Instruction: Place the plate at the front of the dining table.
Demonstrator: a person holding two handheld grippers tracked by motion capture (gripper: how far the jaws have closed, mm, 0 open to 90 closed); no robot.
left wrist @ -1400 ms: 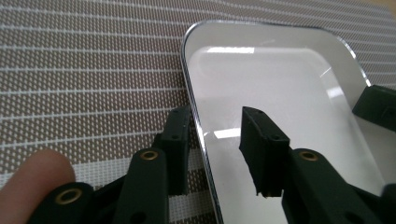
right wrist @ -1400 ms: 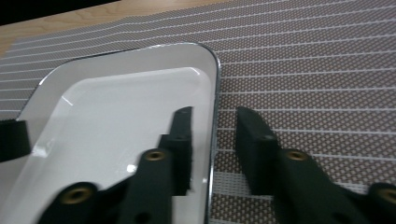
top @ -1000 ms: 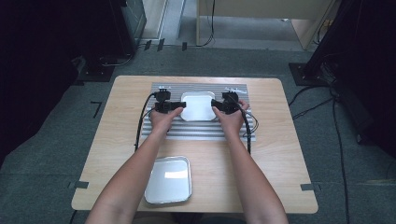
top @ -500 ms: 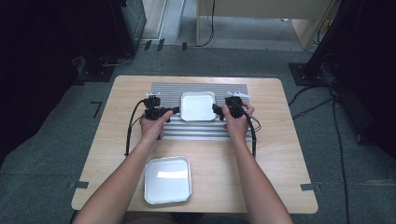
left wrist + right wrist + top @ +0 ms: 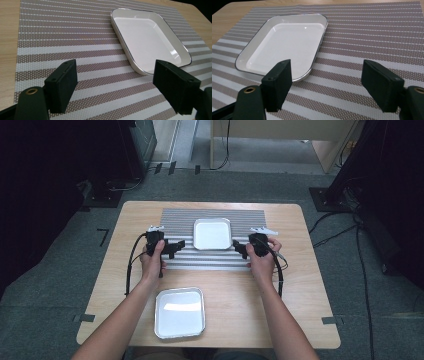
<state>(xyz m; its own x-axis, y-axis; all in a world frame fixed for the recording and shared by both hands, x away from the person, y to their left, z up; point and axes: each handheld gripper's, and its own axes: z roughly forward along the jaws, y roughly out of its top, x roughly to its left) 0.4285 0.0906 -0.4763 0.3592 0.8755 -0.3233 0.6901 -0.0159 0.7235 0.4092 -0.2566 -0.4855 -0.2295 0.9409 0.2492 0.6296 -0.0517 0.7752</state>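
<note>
A white square tray (image 5: 212, 233) lies flat on the striped placemat (image 5: 175, 220) at the middle of the table. My left gripper (image 5: 178, 245) hovers open just left of the tray, apart from it. My right gripper (image 5: 236, 246) is open just right of the tray, also clear of it. In the left gripper view the white tray (image 5: 150, 40) lies ahead and to the right of the spread jaws, over the placemat (image 5: 62, 37). In the right gripper view the white tray (image 5: 284, 42) lies ahead and to the left, with the placemat (image 5: 374, 37) under the empty jaws.
A second, silvery square tray (image 5: 180, 312) sits on the bare wooden table (image 5: 300, 310) near the front edge, between the person's forearms. Cables trail from both grippers across the wood. Dark equipment stands on the floor around the table.
Both grippers let go of the white tray's sides and pulled back outward and toward the person. The tray stays on the placemat.
</note>
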